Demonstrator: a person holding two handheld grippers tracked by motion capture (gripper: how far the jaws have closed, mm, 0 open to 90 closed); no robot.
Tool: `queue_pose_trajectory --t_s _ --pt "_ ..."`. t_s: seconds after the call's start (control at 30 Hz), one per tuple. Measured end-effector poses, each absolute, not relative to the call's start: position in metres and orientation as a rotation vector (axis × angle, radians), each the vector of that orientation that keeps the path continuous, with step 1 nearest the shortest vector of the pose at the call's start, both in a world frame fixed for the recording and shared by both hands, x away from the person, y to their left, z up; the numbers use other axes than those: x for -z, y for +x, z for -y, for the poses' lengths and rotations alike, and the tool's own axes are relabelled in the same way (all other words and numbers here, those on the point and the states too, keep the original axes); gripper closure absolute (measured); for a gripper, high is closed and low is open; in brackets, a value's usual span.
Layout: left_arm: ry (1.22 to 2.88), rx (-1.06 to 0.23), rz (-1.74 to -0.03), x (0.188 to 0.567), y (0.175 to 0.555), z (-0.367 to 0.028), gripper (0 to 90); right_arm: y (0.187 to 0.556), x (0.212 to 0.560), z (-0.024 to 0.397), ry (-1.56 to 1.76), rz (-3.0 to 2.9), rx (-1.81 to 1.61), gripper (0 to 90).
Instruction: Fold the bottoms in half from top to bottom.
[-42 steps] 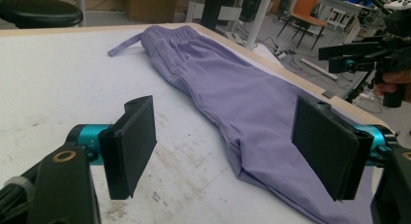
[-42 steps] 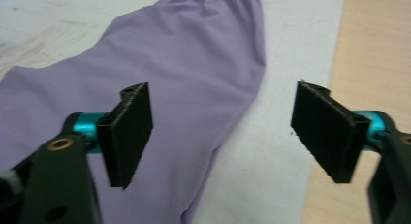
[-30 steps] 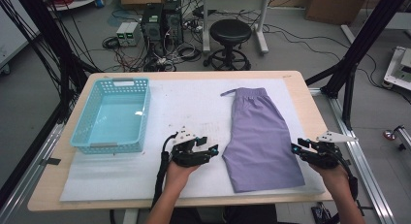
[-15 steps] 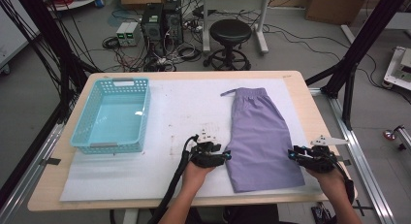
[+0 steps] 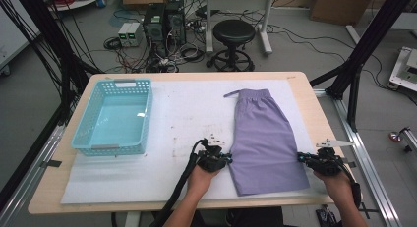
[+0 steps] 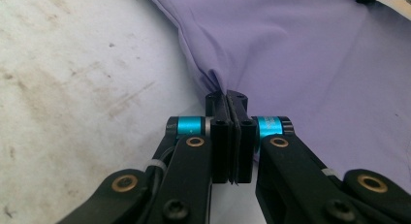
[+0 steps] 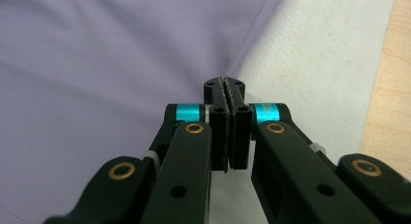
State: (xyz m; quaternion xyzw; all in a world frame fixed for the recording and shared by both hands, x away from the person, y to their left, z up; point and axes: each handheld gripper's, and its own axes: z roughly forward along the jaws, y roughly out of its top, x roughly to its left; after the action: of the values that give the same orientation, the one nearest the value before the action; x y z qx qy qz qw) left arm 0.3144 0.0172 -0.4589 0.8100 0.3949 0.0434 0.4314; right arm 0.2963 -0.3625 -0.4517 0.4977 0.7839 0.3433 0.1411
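Purple shorts (image 5: 265,138) lie flat on the white mat (image 5: 187,109), waistband toward the far side. My left gripper (image 5: 227,161) is at their left edge near the hem. Its jaws have just closed, and in the left gripper view the left gripper (image 6: 227,95) is shut on a bunched fold of the shorts (image 6: 300,49). At the right edge my right gripper (image 5: 301,159) has just closed too. The right gripper view shows the right gripper (image 7: 224,83) shut with its tips at the border of the shorts (image 7: 97,49).
An empty teal basket (image 5: 125,82) stands on the left part of the mat. Bare wooden table (image 5: 314,114) runs along the right of the mat. A black stool (image 5: 233,30) and cables are on the floor beyond the far edge.
My left hand has moved right and down to the shorts' left edge. The right hand has shifted only slightly toward the shorts. Both pairs of jaws have gone from apart to shut.
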Motion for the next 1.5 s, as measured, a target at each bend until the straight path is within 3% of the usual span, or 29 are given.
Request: queue_pose_trajectory --t_s 0.2,0.67,0.7,0.73,0.77,0.83,0.9,1.03,1.17,1.23,1.33,1.37,1.5 --pt "2.029 -0.069 -0.959 0.459 0.301 -0.030 88.6 0.287 0.450 0.359 1.444 -2.308 -0.997 90.0" --pt "2.052 -0.022 -0.864 0.459 0.252 -0.056 87.2 0.221 0.446 0.342 1.429 -2.415 -1.008 89.4" --pt "2.034 -0.024 -0.866 0.458 0.251 -0.057 80.3 0.220 0.445 0.342 1.416 -2.405 -1.023 85.4" --pt "2.012 -0.027 -0.874 0.457 0.253 -0.057 65.2 0.219 0.443 0.342 1.414 -2.387 -1.039 76.7" --pt "1.991 -0.041 -0.879 0.455 0.254 -0.058 56.5 0.220 0.442 0.343 1.413 -2.362 -1.056 70.4" --pt "1.932 -0.064 -0.903 0.451 0.261 -0.058 47.7 0.226 0.439 0.345 1.416 -2.295 -1.080 60.9" --pt "1.896 -0.068 -0.926 0.449 0.269 -0.056 45.0 0.234 0.436 0.347 1.415 -2.249 -1.083 58.8" --pt "1.899 -0.075 -0.957 0.453 0.288 -0.043 47.9 0.255 0.435 0.345 1.422 -2.193 -1.074 59.2" --pt "1.968 -0.083 -0.943 0.461 0.292 -0.027 61.4 0.281 0.442 0.342 1.437 -2.185 -1.043 63.9" --pt "2.003 -0.124 -0.934 0.460 0.290 -0.023 67.8 0.290 0.447 0.339 1.454 -2.200 -1.033 70.0" --pt "2.052 -0.170 -0.902 0.460 0.285 -0.020 86.6 0.293 0.455 0.335 1.446 -2.211 -0.979 84.3" --pt "2.054 -0.177 -0.899 0.460 0.284 -0.019 87.1 0.293 0.454 0.336 1.453 -2.211 -0.985 90.0" --pt "2.052 -0.134 -0.899 0.460 0.275 -0.025 87.8 0.286 0.453 0.337 1.447 -2.242 -0.987 90.0"
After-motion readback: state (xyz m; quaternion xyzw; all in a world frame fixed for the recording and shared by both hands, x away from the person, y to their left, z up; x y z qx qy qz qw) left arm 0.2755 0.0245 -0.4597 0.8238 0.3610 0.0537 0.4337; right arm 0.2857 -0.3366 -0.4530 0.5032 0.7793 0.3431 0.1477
